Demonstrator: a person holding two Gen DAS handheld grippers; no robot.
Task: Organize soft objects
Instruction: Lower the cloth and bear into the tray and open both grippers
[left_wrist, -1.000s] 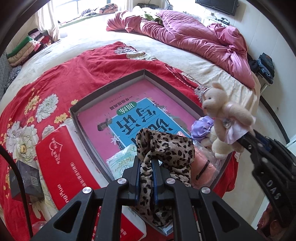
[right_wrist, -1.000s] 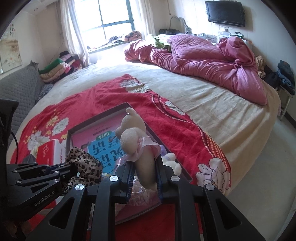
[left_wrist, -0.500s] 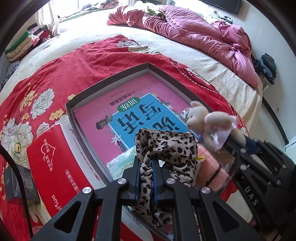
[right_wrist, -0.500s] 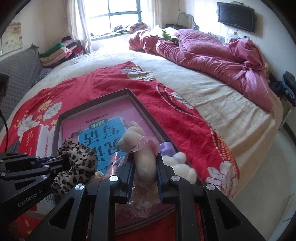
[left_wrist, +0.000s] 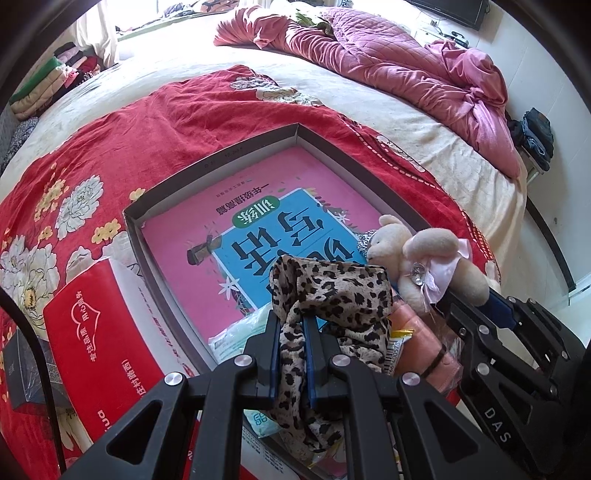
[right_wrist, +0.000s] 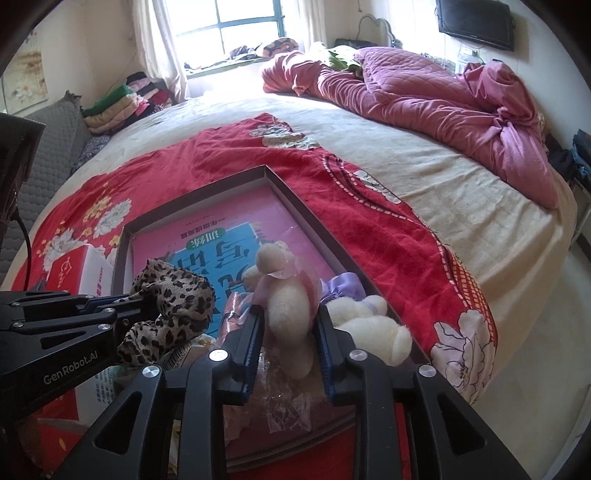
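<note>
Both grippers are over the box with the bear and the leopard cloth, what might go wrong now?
1. The right gripper has just been opening around the bear, which may topple onto the white toy or over the box wall.
2. The left gripper grips the leopard cloth close by; its folds could catch the bear.

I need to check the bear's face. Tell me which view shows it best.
The left wrist view: the plush bear lies side-on, snout, ear and pink dress visible. The right wrist view shows only its back and legs between the right claw fingers.
</note>
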